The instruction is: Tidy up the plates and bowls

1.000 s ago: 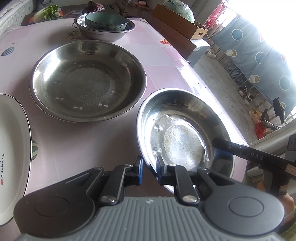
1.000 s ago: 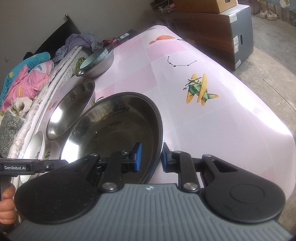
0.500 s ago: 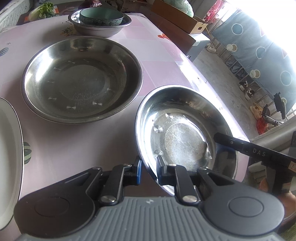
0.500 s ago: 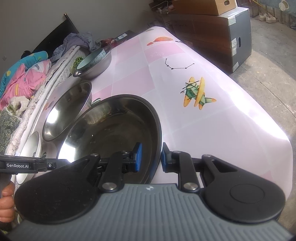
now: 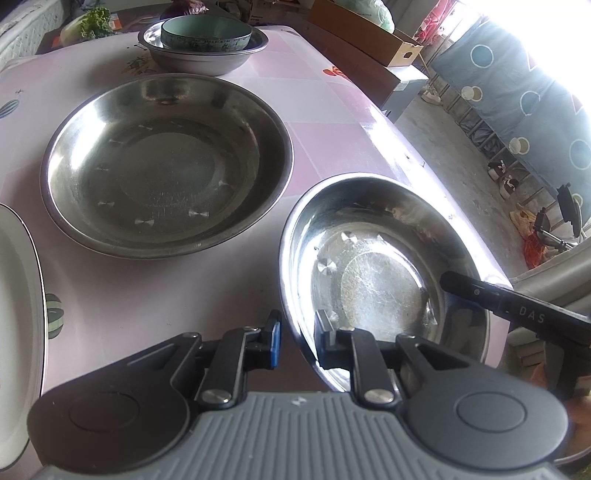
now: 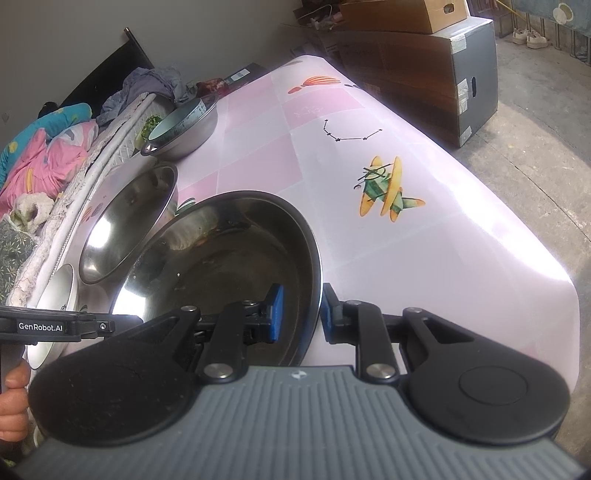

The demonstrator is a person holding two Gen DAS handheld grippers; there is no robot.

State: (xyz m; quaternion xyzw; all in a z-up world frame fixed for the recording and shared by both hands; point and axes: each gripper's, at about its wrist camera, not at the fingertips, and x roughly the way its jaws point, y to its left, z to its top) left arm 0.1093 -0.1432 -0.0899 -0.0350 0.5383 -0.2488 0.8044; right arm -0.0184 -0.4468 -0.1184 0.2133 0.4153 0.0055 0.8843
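A small steel bowl [image 5: 376,288] sits at the near right corner of the pink table [image 5: 129,302]. My left gripper [image 5: 297,338] straddles its near left rim, one finger outside and one inside, jaws narrow and shut on the rim. In the right wrist view the same bowl [image 6: 229,266] has my right gripper [image 6: 301,314] shut on its right rim. A large steel basin [image 5: 166,166] lies beyond it. Farther back a teal bowl [image 5: 206,35] rests inside another steel bowl [image 5: 203,55]. A white plate [image 5: 18,314] lies at the left edge.
The table's right edge [image 6: 517,258] drops to a concrete floor. Cardboard boxes [image 6: 424,66] stand past the far corner. Bedding and clothes [image 6: 44,162] pile up along the table's left side. A person's hand [image 6: 13,398] holds the left gripper's handle.
My left gripper's fingers stand slightly farther apart around the rim. The small bowl keeps its place between both grippers, and the rest has hardly shifted.
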